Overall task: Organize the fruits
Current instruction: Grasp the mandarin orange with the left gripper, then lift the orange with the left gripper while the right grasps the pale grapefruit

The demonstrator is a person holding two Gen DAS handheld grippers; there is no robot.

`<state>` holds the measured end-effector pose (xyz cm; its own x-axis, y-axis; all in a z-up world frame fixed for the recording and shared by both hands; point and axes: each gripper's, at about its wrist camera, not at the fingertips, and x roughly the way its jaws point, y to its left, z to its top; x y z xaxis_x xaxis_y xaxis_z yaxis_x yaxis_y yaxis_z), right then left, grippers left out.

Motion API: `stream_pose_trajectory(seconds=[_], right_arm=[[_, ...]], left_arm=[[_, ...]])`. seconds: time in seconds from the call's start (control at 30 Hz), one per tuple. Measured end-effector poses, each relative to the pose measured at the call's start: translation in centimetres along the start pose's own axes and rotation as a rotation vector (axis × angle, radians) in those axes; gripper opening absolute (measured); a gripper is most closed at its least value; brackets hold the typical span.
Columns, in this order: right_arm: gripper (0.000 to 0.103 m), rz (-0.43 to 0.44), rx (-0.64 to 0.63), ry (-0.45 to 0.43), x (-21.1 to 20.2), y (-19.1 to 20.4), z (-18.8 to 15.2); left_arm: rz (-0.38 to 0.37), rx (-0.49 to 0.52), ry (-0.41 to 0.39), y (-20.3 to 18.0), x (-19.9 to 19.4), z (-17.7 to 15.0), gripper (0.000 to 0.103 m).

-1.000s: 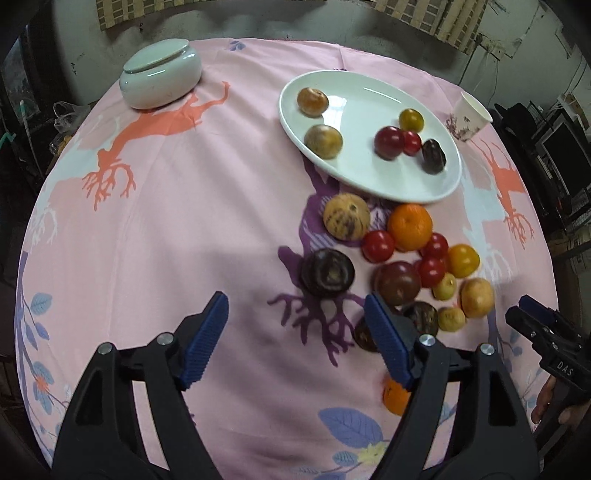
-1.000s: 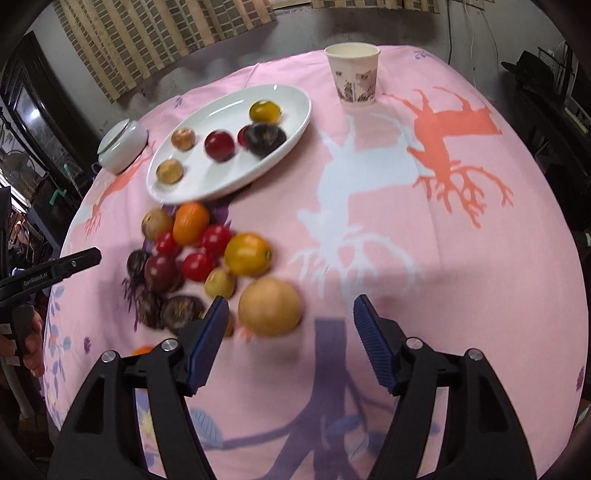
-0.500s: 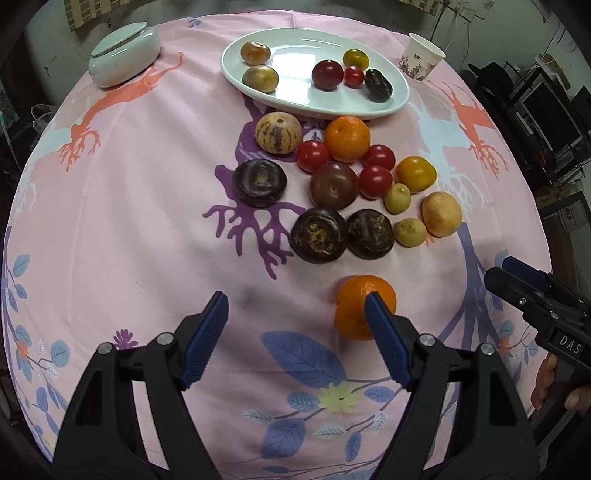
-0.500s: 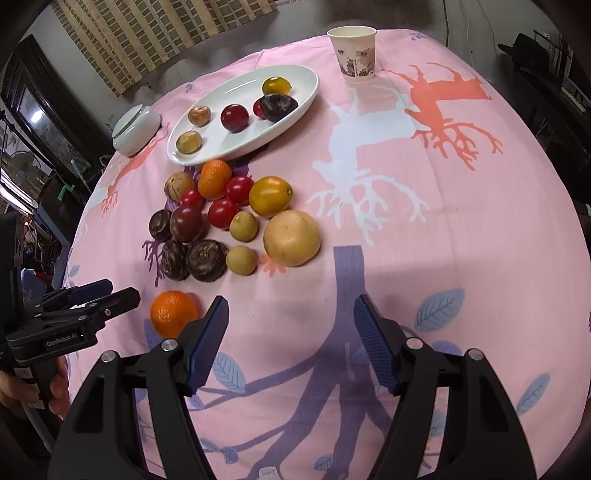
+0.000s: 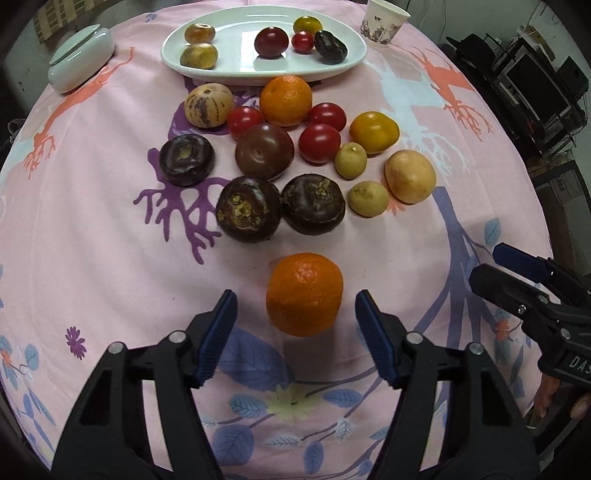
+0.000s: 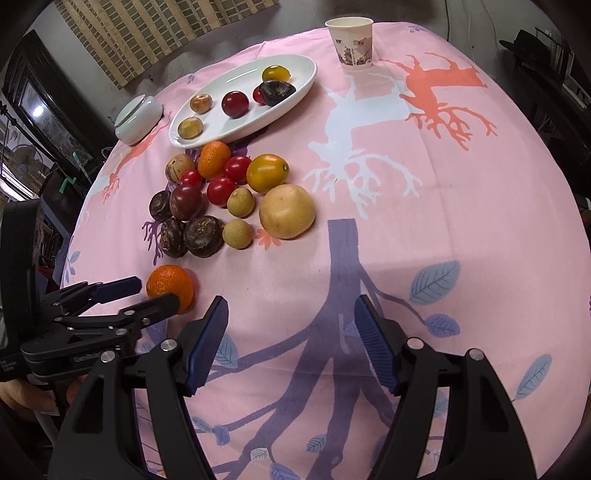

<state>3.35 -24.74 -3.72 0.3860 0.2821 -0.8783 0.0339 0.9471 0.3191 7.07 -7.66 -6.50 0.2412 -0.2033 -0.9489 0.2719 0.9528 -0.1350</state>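
Observation:
A lone orange mandarin [image 5: 304,293] lies on the pink cloth, between and just ahead of my open left gripper [image 5: 295,306]; it also shows in the right wrist view [image 6: 170,286]. Beyond it is a cluster of several fruits [image 5: 291,155]: dark purple ones, red tomatoes, an orange, yellow ones. A white oval plate [image 5: 354,55] at the back holds several small fruits. My right gripper [image 6: 290,308] is open and empty over bare cloth, right of the cluster [image 6: 229,195]. The left gripper [image 6: 157,291] straddles the mandarin in the right wrist view.
A white lidded jar [image 5: 79,55] stands at the back left. A paper cup [image 5: 384,18] stands at the back right, beside the plate [image 6: 295,96]. The right gripper [image 5: 517,266] shows at the right edge of the left wrist view.
My left gripper has pulled back from the cluster and shifted right, so the lone mandarin now sits between its fingers. My right gripper has drawn back from the yellow fruit.

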Motion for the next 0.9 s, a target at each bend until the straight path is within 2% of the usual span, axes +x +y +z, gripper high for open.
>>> stream_pose_trajectory(seconds=[0.03,0.07,0.2,0.33,0.43,0.5,0.57,0.9], right_arm=[[0.072,0.001,-0.001,0.005,0.1,0.0,0.0],[0.072,-0.001,-0.002,0.008,0.2,0.0,0.0],[0.072,0.004,-0.006,0.021,0.8,0.1,0.2],[0.072,0.001,-0.009,0.034,1.7,0.3,0.6],[0.073,-0.004,-0.022,0.041,2.5,0.7,1.0],[0.073,-0.011,-0.04,0.044,3.1,1.1,1.4],[0.073,-0.025,-0.049,0.046,3.8,1.3,1.9],[0.073,-0.062,-0.04,0.04,5.9,0.8,5.1]], left_arm=[[-0.007,0.004,0.013,-0.1,0.4,0.0,0.047],[-0.01,0.006,0.028,-0.2,0.8,0.0,0.04],[-0.013,0.044,0.009,-0.3,0.8,-0.1,0.04],[0.021,0.107,-0.001,-0.5,0.6,0.0,0.04],[0.0,0.092,-0.023,0.4,-0.1,0.3,0.04],[0.014,0.084,-0.034,1.2,-0.2,0.5,0.04],[0.031,0.055,-0.025,2.4,-0.2,0.6,0.04],[0.002,-0.06,-0.02,5.7,0.1,0.9,0.04]])
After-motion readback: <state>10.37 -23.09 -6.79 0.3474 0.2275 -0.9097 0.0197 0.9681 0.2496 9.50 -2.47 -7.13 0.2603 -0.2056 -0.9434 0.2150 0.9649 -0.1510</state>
